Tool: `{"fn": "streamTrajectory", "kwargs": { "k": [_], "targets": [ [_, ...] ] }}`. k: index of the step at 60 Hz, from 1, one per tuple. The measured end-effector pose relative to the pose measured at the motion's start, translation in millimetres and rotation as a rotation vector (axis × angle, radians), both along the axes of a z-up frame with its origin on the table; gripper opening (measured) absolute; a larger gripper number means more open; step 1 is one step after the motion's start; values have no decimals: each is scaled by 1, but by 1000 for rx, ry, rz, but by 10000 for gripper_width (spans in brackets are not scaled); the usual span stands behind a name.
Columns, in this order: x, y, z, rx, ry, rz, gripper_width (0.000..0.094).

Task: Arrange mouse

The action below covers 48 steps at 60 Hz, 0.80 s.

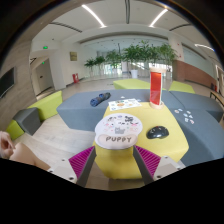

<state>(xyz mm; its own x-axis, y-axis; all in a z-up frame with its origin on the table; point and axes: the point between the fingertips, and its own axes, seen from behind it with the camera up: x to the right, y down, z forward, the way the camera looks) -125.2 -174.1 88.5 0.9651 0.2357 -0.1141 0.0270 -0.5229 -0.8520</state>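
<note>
Cup (117,131) blocks ahead (mouse (157,132) beside it).

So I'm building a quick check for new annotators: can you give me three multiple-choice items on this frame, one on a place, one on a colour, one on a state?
1. Where is the black mouse?
A. On the yellow table, to the right of the white pad
B. On the floor
C. Held in the tongs

2. What colour is the table?
A. Red
B. Yellow
C. Black

3. What state are the tongs in?
A. Shut on the mouse
B. Shut on the white pad
C. Open, holding nothing

Answers: 1 A, the mouse rests on the tabletop beside the white PUPPY pad. 2 B, the tabletop is plainly yellow. 3 C, the pink-padded fingers stand apart, and the mouse lies beyond them, untouched.
</note>
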Motion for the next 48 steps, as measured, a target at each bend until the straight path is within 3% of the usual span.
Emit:
{"fn": "streamTrajectory", "kwargs": {
  "k": [17, 36, 48],
  "targets": [
    [31, 12, -19, -34, -45, -50, 809],
    [131, 85, -85, -131, -80, -191, 814],
    [140, 126, -82, -141, 8, -227, 812]
  ]
}}
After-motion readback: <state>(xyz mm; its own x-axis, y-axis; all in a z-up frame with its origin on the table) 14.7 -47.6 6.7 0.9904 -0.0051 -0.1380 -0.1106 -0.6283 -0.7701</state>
